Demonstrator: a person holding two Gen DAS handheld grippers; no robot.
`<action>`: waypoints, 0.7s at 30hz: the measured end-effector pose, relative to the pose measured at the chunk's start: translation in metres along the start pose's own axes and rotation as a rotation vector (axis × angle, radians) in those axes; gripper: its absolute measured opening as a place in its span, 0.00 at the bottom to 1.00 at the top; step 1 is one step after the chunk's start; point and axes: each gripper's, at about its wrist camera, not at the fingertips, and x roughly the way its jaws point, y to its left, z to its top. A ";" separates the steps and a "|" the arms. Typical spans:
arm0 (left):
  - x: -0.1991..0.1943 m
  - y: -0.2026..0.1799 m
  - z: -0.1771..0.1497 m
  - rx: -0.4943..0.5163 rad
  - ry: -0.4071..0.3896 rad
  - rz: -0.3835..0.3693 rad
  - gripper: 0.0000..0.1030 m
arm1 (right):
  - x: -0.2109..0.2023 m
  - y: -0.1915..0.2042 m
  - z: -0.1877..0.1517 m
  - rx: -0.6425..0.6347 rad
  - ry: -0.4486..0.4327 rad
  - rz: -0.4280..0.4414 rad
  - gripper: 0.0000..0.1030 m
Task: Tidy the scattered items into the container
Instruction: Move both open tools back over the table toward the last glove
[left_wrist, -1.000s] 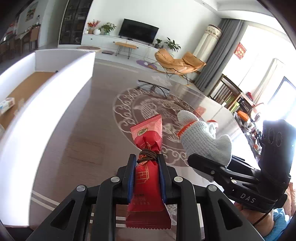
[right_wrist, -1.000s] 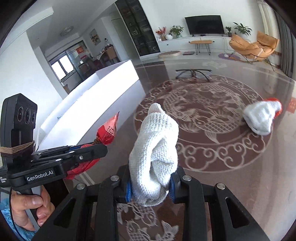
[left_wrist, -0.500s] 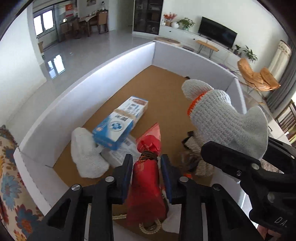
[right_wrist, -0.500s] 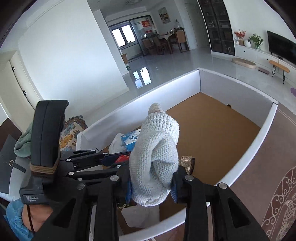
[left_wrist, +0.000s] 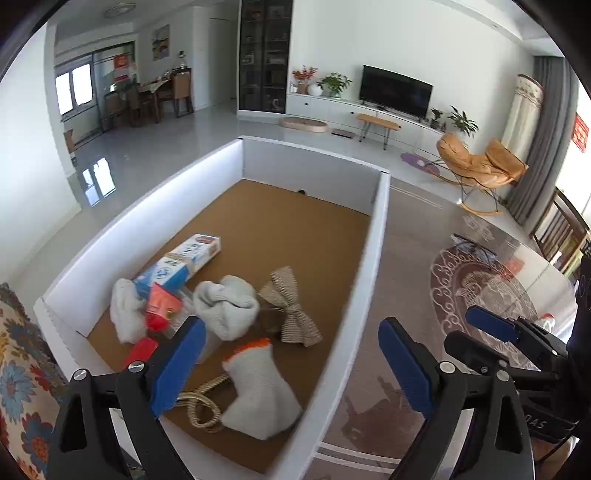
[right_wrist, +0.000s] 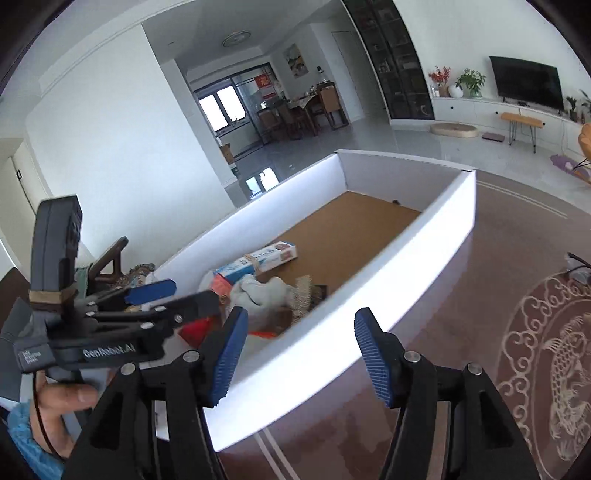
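Both grippers' jaws opening, empty, above the container (left_wrist: 376, 236) near wall

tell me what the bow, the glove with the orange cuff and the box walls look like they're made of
Bow: coarse woven fabric, likely burlap or jute; tan, matte, with a visible striped weave.
Glove: knitted cotton-like yarn, off-white with an orange cuff; soft and matte, lying slumped.
Box walls: probably white-faced cardboard or foam board; thin, flat, matte panels. The brown floor looks like plain cardboard or cork.
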 end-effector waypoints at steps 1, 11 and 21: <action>0.003 -0.024 -0.007 0.036 0.011 -0.038 1.00 | -0.016 -0.021 -0.020 0.016 0.010 -0.077 0.59; 0.087 -0.237 -0.094 0.274 0.228 -0.288 1.00 | -0.159 -0.189 -0.158 0.289 0.115 -0.643 0.59; 0.111 -0.282 -0.096 0.374 0.177 -0.208 1.00 | -0.171 -0.210 -0.182 0.320 0.108 -0.689 0.60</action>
